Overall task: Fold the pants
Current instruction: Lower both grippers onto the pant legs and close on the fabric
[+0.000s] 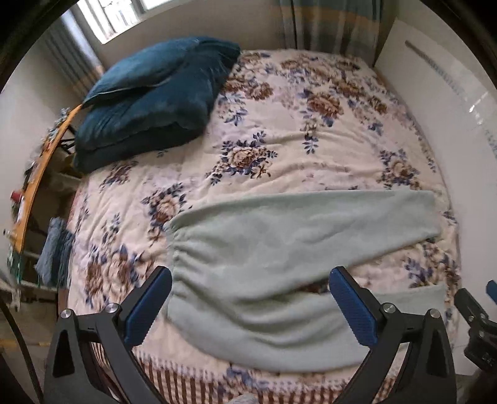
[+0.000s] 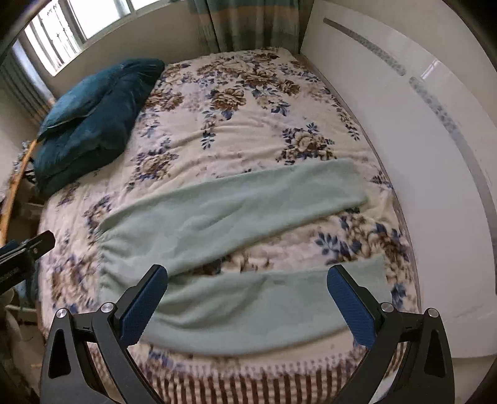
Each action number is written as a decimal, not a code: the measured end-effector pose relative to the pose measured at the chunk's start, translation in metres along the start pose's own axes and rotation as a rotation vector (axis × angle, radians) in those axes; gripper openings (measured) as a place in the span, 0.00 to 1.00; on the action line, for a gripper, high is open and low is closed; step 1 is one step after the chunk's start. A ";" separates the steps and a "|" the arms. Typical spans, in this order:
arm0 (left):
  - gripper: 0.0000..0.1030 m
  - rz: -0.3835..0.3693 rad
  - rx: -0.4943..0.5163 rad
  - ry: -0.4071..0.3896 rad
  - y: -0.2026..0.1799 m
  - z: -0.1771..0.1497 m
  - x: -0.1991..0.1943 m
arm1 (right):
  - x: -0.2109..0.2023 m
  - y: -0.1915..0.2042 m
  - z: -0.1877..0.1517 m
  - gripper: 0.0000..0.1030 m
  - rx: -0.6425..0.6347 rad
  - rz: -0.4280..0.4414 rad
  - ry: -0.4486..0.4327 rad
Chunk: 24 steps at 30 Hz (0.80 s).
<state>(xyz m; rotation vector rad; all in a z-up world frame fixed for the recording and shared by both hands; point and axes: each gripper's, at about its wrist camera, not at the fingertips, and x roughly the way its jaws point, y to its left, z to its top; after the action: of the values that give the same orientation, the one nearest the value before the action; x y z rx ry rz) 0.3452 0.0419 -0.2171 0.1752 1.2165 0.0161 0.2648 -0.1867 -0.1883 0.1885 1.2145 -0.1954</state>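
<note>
Pale green fleece pants [image 1: 264, 248] [image 2: 217, 223] lie flat on the flowered bed cover, with the gathered waistband to the left and both legs spread to the right in a V. My left gripper [image 1: 250, 276] hovers open above the waist and near leg, holding nothing. My right gripper [image 2: 247, 273] is open too, above the near leg and the gap between the legs. Each gripper's tip shows at the edge of the other's view: the right gripper [image 1: 478, 314] and the left gripper [image 2: 28, 248].
A flowered bed cover [image 1: 295, 130] [image 2: 248, 124] spans the bed. Dark blue pillows [image 1: 149, 96] [image 2: 93, 121] are stacked at the far left. A white glossy headboard [image 2: 419, 155] runs along the right. At the left are a cluttered wooden table edge [image 1: 34, 183] and a window [image 2: 71, 28].
</note>
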 end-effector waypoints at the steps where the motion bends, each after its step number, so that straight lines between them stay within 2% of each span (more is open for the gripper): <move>1: 1.00 -0.002 0.012 0.014 -0.001 0.010 0.018 | 0.020 0.005 0.011 1.00 -0.004 -0.005 0.005; 5: 0.97 -0.031 0.065 0.077 -0.011 0.041 0.093 | 0.089 0.013 0.040 1.00 -0.032 0.001 0.043; 8: 0.96 -0.047 0.160 0.125 -0.027 0.061 0.149 | 0.149 0.027 0.058 1.00 -0.142 -0.011 0.065; 12: 0.91 -0.055 0.409 0.221 -0.059 0.072 0.231 | 0.251 0.049 0.088 1.00 -0.376 0.026 0.174; 14: 0.90 -0.039 0.550 0.253 -0.076 0.071 0.271 | 0.293 0.061 0.102 1.00 -0.477 0.051 0.214; 17: 0.90 -0.023 0.700 0.310 -0.092 0.072 0.321 | 0.349 0.080 0.115 1.00 -0.628 0.089 0.287; 21: 0.90 -0.075 0.795 0.392 -0.101 0.080 0.366 | 0.417 0.101 0.131 1.00 -0.778 0.129 0.379; 24: 0.90 -0.118 0.824 0.445 -0.102 0.087 0.389 | 0.451 0.107 0.138 1.00 -0.855 0.142 0.443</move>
<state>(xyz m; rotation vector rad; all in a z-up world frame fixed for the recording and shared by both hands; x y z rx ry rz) 0.5541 -0.0281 -0.5650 0.8519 1.6197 -0.5821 0.5690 -0.1388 -0.5620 -0.4502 1.6137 0.5177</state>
